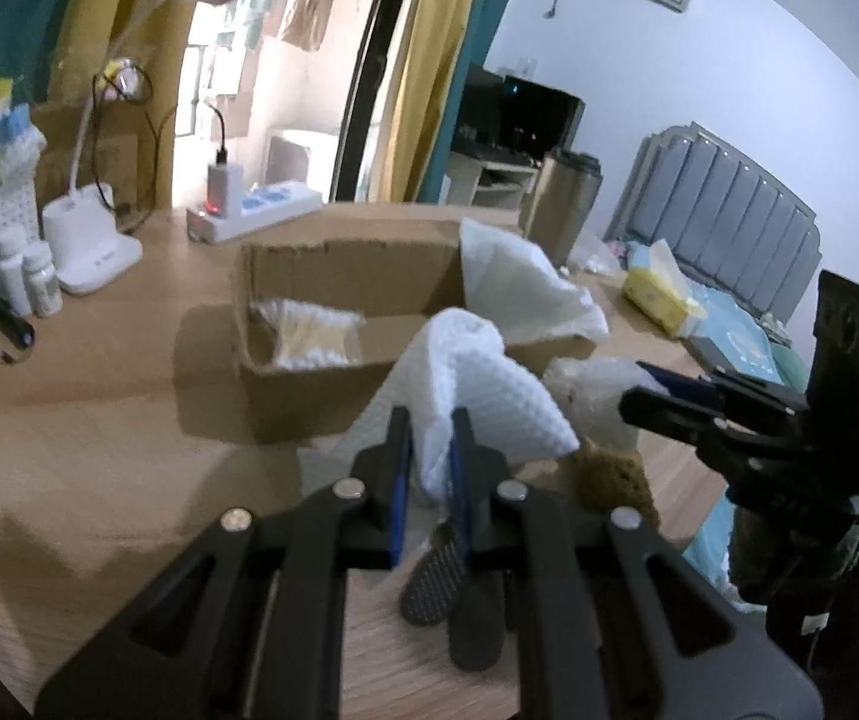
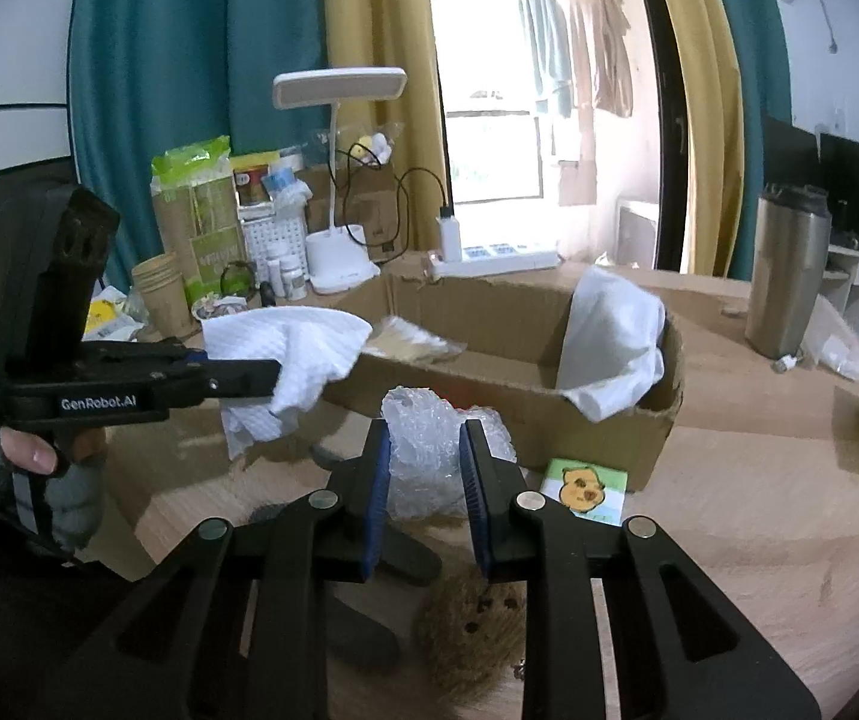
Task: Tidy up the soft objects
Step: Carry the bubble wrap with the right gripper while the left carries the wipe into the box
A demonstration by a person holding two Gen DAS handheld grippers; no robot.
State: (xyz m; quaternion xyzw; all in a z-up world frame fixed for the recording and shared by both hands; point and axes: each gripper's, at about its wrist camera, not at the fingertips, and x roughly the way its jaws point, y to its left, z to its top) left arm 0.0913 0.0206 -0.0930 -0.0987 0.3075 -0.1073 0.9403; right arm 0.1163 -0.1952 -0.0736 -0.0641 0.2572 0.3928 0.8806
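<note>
My left gripper (image 1: 430, 420) is shut on a white waffle-textured cloth (image 1: 477, 384) and holds it in the air just in front of the cardboard box (image 1: 309, 390); the cloth also shows in the right wrist view (image 2: 291, 354). My right gripper (image 2: 426, 438) is shut on a wad of clear bubble wrap (image 2: 429, 456), also seen from the left (image 1: 591, 384). The box (image 2: 609, 426) holds a white folded cloth (image 2: 609, 330) at one end and a pack of cotton swabs (image 1: 309, 336). A brown plush toy (image 2: 471, 630) lies on the table under my right gripper.
A small card with a bear drawing (image 2: 588, 489) and dark insoles (image 1: 447, 588) lie on the wooden table (image 1: 69, 480). A desk lamp (image 2: 339, 180), power strip (image 2: 495, 261), steel tumbler (image 2: 786, 276), bottles, paper cups (image 2: 159, 294) and a yellow tissue pack (image 1: 657, 300) stand around the box.
</note>
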